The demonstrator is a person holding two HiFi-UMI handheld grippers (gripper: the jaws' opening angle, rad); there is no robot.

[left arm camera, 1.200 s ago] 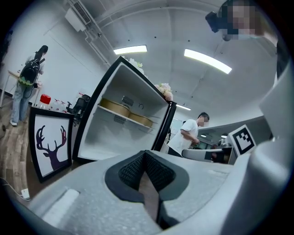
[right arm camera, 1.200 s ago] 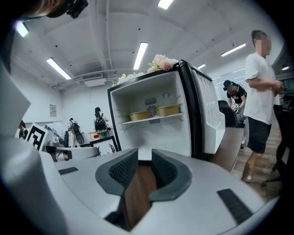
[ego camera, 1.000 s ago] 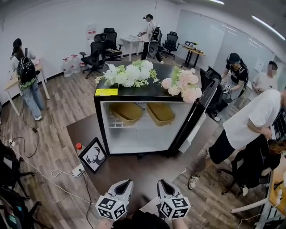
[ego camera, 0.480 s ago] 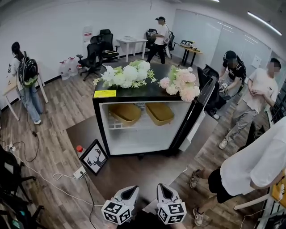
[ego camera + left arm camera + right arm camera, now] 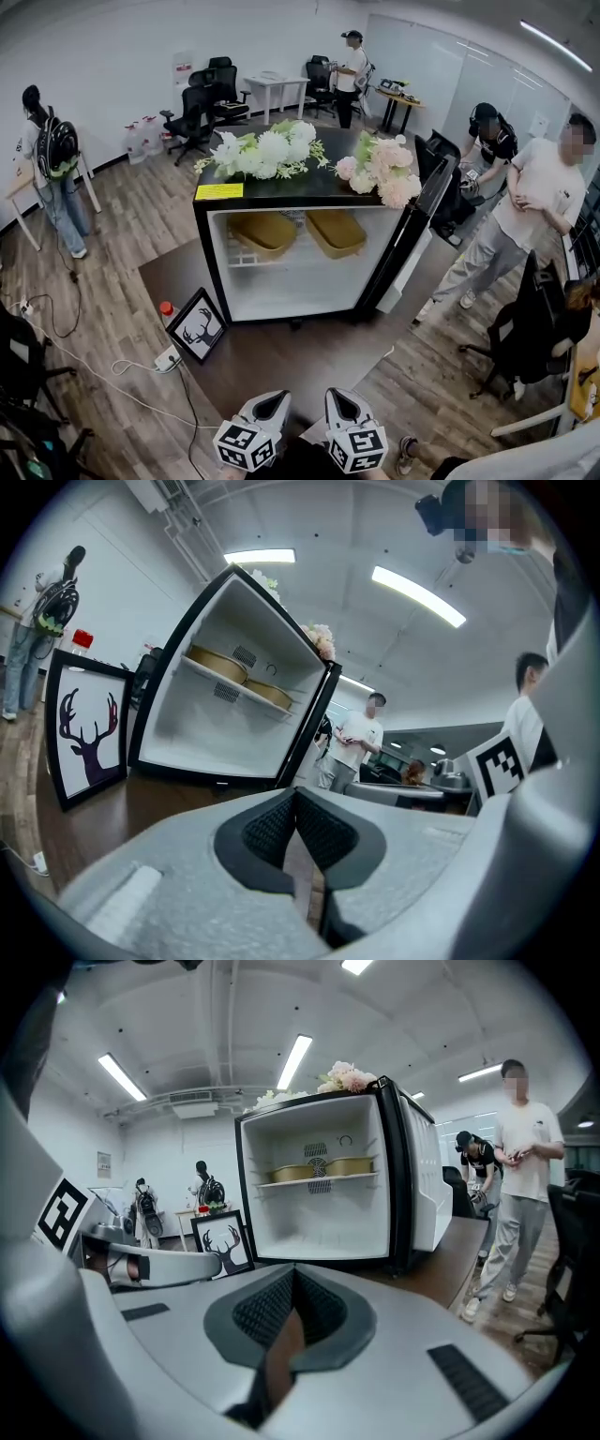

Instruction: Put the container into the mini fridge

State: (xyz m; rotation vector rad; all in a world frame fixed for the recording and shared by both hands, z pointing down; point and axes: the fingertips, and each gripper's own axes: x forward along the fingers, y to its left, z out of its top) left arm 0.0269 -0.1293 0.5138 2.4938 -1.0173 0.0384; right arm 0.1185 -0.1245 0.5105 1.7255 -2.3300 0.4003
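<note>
The left container (image 5: 264,232) and the right container (image 5: 336,231), both tan ovals, are lying side by side on the upper shelf of the open mini fridge (image 5: 208,267) at mid-frame, long axes running into the cabinet; the left gripper (image 5: 271,401) and the right gripper (image 5: 339,399) are hanging at the bottom edge, both clenched on nothing, well apart from the fridge, neither nearer; the door (image 5: 413,234) is standing open at right; a deer picture (image 5: 198,326) is leaning at lower left; nothing is blocking the approach.

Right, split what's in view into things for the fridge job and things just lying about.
Job: mini fridge, door open; two tan containers on its shelf; left gripper, right gripper, both shut, empty.
Lying about: flowers, deer picture, red-capped bottle, power strip.
</note>
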